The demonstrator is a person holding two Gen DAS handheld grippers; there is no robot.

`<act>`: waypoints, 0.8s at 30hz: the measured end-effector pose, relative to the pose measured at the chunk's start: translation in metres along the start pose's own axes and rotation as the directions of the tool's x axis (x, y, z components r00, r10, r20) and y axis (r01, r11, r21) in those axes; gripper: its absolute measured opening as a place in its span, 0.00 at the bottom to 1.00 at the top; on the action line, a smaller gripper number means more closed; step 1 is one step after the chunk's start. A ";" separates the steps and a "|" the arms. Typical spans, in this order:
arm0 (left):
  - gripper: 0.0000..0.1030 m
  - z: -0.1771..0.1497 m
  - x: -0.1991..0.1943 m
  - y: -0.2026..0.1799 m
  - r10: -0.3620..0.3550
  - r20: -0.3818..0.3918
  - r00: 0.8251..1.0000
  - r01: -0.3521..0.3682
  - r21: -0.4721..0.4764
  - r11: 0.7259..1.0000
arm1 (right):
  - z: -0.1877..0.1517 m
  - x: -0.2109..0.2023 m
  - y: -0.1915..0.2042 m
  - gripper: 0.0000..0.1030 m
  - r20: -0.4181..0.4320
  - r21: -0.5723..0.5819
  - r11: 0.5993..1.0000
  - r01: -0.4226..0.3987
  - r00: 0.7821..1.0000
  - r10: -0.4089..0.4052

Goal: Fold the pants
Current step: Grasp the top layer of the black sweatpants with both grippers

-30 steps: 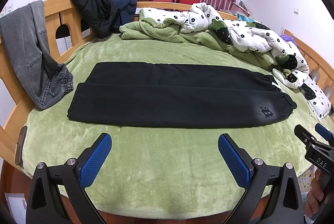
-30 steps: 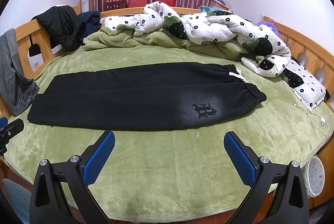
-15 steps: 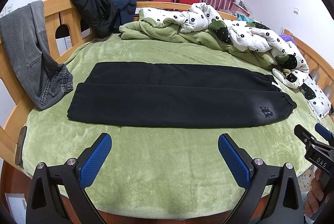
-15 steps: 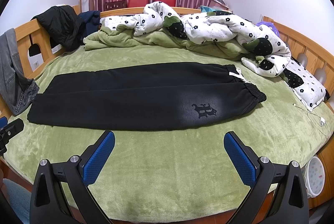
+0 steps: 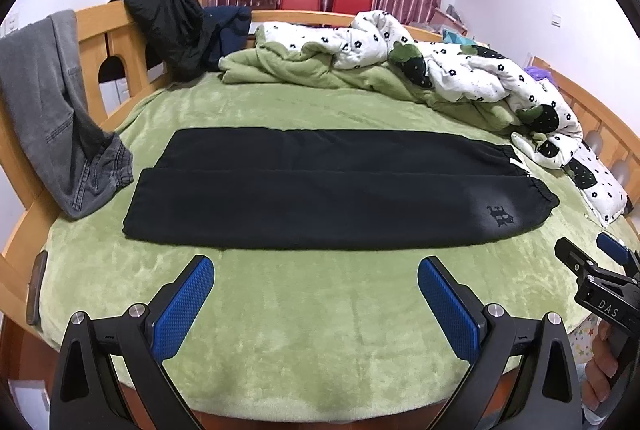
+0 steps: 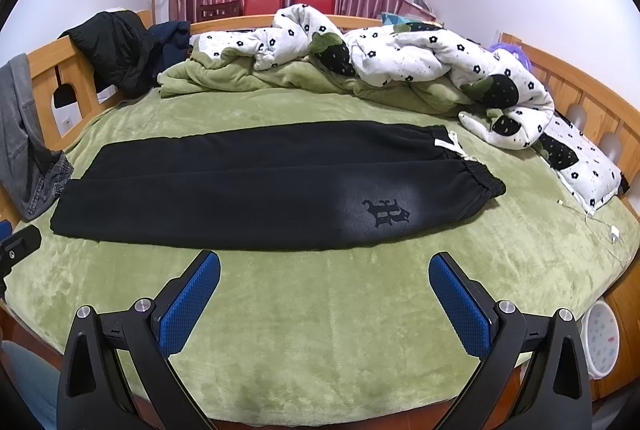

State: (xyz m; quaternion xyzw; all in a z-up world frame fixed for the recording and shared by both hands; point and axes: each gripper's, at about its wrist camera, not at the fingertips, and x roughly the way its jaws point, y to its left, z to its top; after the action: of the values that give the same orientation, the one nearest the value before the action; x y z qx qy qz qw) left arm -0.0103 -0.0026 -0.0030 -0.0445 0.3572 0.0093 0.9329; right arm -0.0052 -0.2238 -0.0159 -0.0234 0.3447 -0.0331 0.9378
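Observation:
Black pants point(image 5: 320, 189) lie flat across the green bed, one leg folded onto the other, waistband with a white drawstring at the right, leg ends at the left. They also show in the right wrist view point(image 6: 264, 185), with a dark logo point(image 6: 386, 212) near the waist. My left gripper point(image 5: 316, 270) is open and empty, above the blanket just short of the pants' near edge. My right gripper point(image 6: 325, 266) is open and empty, also short of the near edge. The right gripper shows at the far right of the left wrist view point(image 5: 592, 262).
A crumpled green and white flowered duvet point(image 6: 400, 65) lies along the back and right of the bed. Grey jeans point(image 5: 52, 101) and a black jacket point(image 5: 172, 25) hang on the wooden bed frame point(image 5: 96, 41) at left. A white charger cable point(image 6: 608, 230) lies at right.

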 end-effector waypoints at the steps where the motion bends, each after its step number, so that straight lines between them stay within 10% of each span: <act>1: 1.00 0.001 0.002 -0.001 -0.002 -0.004 1.000 0.002 0.005 1.000 | 0.000 0.000 0.001 0.99 0.003 -0.004 1.000 0.004 1.000 -0.004; 5: 1.00 0.006 0.013 -0.005 -0.016 -0.023 1.000 0.016 0.013 1.000 | 0.001 0.004 0.005 0.99 0.003 -0.042 0.999 0.030 1.000 -0.030; 16: 0.95 0.037 0.070 0.027 -0.112 -0.087 0.990 0.105 -0.088 0.991 | 0.024 0.054 -0.021 0.98 -0.063 0.081 0.968 -0.236 0.968 0.242; 24: 0.94 0.044 0.132 0.114 -0.089 -0.110 0.990 0.064 -0.209 0.976 | 0.058 0.102 -0.089 0.86 0.038 0.108 0.980 -0.166 0.986 0.163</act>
State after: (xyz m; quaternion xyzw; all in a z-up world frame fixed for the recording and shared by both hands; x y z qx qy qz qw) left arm 0.1117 0.1132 -0.0669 -0.1548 0.4071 0.0076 0.9002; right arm 0.1057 -0.3188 -0.0311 0.0570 0.3294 0.0258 0.9421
